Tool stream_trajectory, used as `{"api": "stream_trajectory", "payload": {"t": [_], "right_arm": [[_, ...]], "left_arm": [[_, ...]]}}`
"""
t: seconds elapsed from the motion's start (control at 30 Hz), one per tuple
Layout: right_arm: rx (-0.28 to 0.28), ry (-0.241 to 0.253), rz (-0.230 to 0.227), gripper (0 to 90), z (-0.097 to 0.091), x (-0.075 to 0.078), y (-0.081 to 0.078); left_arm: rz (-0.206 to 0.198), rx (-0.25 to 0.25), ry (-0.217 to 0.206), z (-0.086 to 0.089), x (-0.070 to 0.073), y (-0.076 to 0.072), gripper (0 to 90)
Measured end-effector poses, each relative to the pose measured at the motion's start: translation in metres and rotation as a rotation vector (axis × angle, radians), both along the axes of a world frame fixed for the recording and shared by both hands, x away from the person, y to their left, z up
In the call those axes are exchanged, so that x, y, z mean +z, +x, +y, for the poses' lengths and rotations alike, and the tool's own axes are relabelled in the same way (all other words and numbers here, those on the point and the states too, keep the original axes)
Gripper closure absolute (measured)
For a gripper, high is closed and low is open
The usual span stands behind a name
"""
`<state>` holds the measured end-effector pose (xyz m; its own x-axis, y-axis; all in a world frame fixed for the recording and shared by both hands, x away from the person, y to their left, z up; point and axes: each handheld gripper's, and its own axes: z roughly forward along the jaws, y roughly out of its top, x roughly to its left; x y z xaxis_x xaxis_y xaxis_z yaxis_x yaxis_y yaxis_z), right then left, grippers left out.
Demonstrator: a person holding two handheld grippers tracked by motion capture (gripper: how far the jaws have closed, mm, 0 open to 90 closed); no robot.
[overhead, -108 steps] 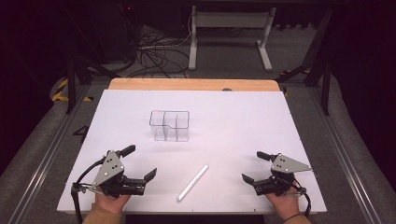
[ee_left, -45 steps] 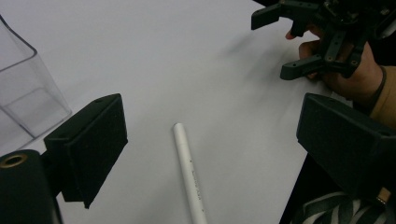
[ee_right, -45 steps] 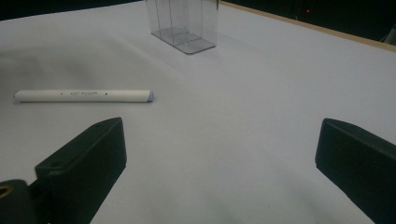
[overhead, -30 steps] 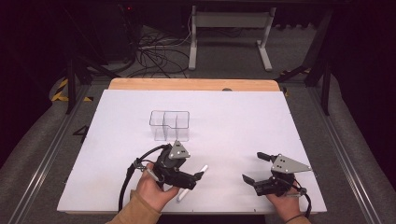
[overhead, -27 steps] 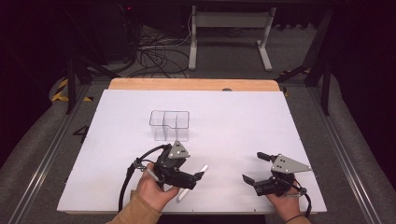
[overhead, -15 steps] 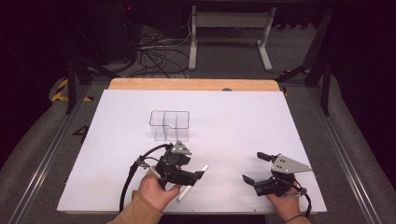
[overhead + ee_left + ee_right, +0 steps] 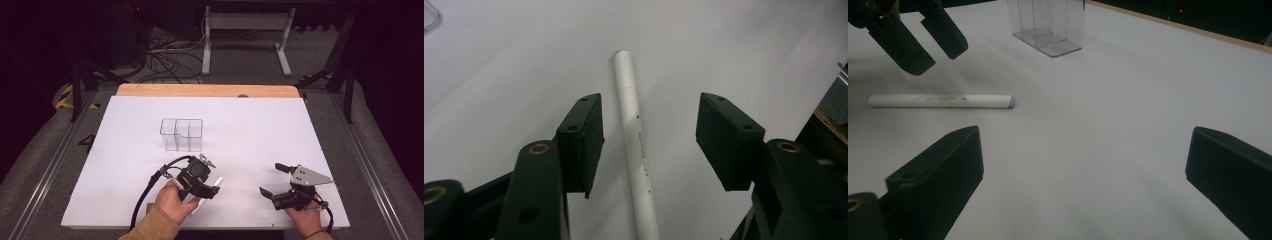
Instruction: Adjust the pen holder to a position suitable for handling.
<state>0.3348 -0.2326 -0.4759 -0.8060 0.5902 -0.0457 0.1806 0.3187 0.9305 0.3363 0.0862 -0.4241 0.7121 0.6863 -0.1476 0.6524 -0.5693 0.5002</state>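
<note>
The white pen (image 7: 636, 155) lay flat on the white table sheet (image 7: 260, 130), low and left of centre in the high view, where its tip (image 7: 218, 181) poked out to the right of my left gripper (image 7: 202, 186). In the left gripper view it ran from the bottom edge up to the top centre, with faint grey lettering along its barrel, and it sat between my two black pads (image 7: 586, 142) without either one touching it; it lay nearer the left-hand pad. My left claw had just been closing around the pen, though a gap was left on both sides, so it was half spread and pinching nothing. In the right gripper view the pen (image 7: 940, 101) lay level at the left of the frame, its bluish end pointing right, with the left gripper (image 7: 918, 37) hanging above it in the upper left corner.

The clear plastic organiser (image 7: 182, 134) stood upright above the pen in the high view, near but apart from it.

My right gripper (image 7: 280, 185) rested at the lower right of the high view, well apart from the pen, jaws spread wide over bare sheet and empty.
</note>
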Motion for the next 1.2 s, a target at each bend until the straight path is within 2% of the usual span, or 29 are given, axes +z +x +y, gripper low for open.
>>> {"api": "stream_trajectory", "payload": {"t": [0.13, 0.27, 0.5, 0.57, 0.67, 0.93, 1.0, 1.2], "right_arm": [[-0.001, 0.000, 0.001, 2.5, 0.000, 0.000, 0.000], [0.000, 0.000, 0.003, 2.5, 0.000, 0.000, 0.000], [0.001, 0.000, 0.003, 2.5, 0.000, 0.000, 0.000], [0.001, 0.000, 0.003, 2.5, 0.000, 0.000, 0.000], [0.001, 0.000, 0.003, 2.5, 0.000, 0.000, 0.000], [0.002, 0.000, 0.001, 2.5, 0.000, 0.000, 0.000], [0.002, 0.000, 0.003, 2.5, 0.000, 0.000, 0.000], [0.005, -0.001, -0.001, 2.5, 0.000, 0.000, 0.000]], "left_arm": [[0.021, 0.010, 0.005, -0.002, -0.003, 0.002, 48.9], [0.031, 0.015, 0.035, -0.007, -0.009, 0.004, 52.9], [0.017, 0.010, 0.075, -0.012, -0.014, 0.004, 59.8], [0.009, 0.002, 0.107, -0.015, -0.015, 0.003, 61.8], [0.007, -0.001, 0.126, -0.018, -0.017, 0.003, 63.9], [0.014, 0.009, 0.145, -0.021, -0.021, 0.004, 70.5], [0.011, 0.013, 0.162, -0.021, -0.022, 0.004, 72.3], [0.019, 0.017, 0.167, -0.022, -0.026, 0.006, 76.5]]}}
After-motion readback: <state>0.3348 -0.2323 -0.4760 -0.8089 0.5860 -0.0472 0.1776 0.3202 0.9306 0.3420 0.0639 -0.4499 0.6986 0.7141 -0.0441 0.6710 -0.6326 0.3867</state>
